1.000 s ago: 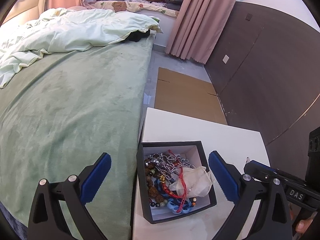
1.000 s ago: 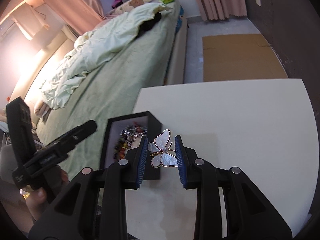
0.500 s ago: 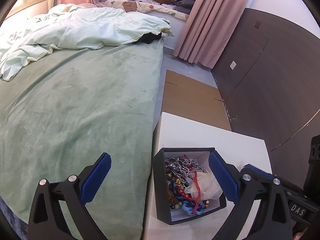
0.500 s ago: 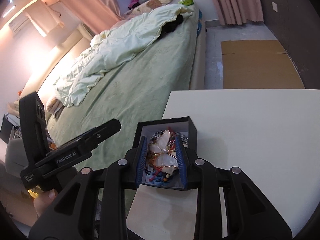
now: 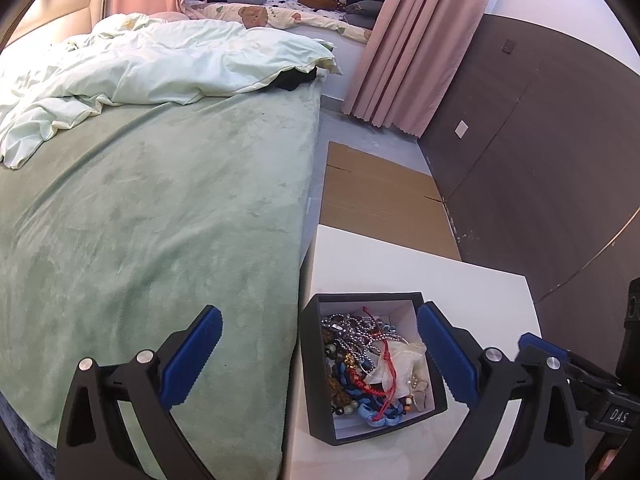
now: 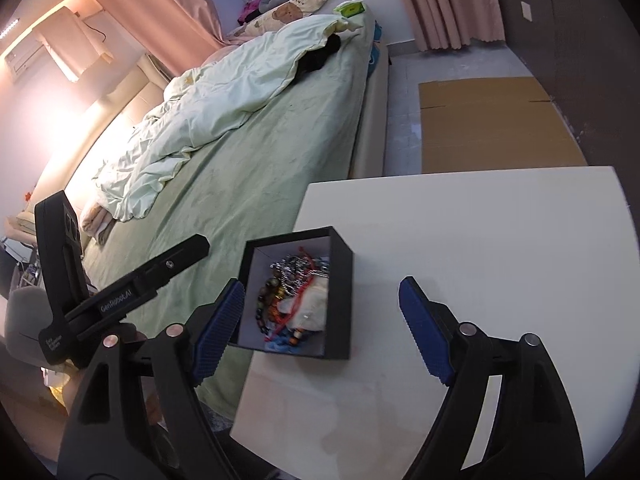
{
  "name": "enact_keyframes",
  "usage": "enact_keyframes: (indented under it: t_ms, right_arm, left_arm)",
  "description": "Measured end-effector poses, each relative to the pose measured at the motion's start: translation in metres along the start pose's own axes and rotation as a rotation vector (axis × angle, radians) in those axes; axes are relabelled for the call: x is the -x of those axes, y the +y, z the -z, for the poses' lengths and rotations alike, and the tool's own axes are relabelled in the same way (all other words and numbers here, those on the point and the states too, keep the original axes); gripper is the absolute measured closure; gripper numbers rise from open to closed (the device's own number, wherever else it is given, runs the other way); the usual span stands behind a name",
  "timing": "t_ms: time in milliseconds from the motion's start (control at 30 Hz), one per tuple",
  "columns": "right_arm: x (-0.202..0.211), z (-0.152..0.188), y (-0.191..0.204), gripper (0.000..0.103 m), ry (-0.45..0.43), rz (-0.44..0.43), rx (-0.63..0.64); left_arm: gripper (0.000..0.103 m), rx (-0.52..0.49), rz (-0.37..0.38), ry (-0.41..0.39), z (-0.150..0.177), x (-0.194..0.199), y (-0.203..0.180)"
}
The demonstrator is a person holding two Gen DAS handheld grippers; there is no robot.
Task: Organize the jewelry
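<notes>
- Broadly, the bed (image 5: 152,216) fills the left of both views, and the table (image 6: 500,248) stands just beside it, likely so the person can work from the bedside; flat cardboard (image 5: 380,196) lies on the floor beyond the table.
- On the table, the box (image 6: 338,292) sits at the corner nearest the bed, lid off and opening up, which suits dropping pieces in from above.
- Inside it lies the jewelry (image 5: 360,364), all in one tangled heap: silver bead chains, a red cord, dark and green beads, a blue braided band and a pale, crumpled-looking piece. I judge the table top otherwise bare of jewelry, so the gathering looks nearly or fully done.
- Next, the right gripper (image 6: 320,324) hovers above the box's near side with its fingers spread wide and nothing between them; from there it could reach straight down into the box.
- Likewise, the left gripper (image 5: 320,356) hangs over the table edge, wide apart and empty, its right finger (image 5: 444,356) by the box's right wall and its left one out over the bed; it seems placed to straddle or steady the box.
- Writing: the left gripper's body, seen from the right wrist, reads "GenRobot.AI" (image 6: 116,303), with a smaller label below it too small to read; the right gripper's body, seen from the left wrist, shows "DAS" (image 5: 618,415).
</notes>
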State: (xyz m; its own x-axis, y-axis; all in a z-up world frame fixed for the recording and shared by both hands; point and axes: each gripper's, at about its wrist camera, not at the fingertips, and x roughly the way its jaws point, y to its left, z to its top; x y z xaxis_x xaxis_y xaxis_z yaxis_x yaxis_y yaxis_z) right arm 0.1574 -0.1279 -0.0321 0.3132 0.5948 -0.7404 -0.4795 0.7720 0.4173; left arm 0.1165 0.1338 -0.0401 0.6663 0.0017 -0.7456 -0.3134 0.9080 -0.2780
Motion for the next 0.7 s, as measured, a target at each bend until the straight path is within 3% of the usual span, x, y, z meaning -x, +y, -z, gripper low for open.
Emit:
enact_keyframes:
  t_ms: [400, 700]
  right_arm:
    - [0.047, 0.009, -0.008, 0.009, -0.061, 0.065, 0.045]
    - [0.079, 0.027, -0.029, 0.008, -0.136, 0.149, -0.001]
  left_arm:
    - [0.008, -0.11, 0.041, -0.08, 0.014, 0.033, -0.036]
    - [0.008, -0.16, 0.068, -0.146, 0.027, 0.066, -0.051]
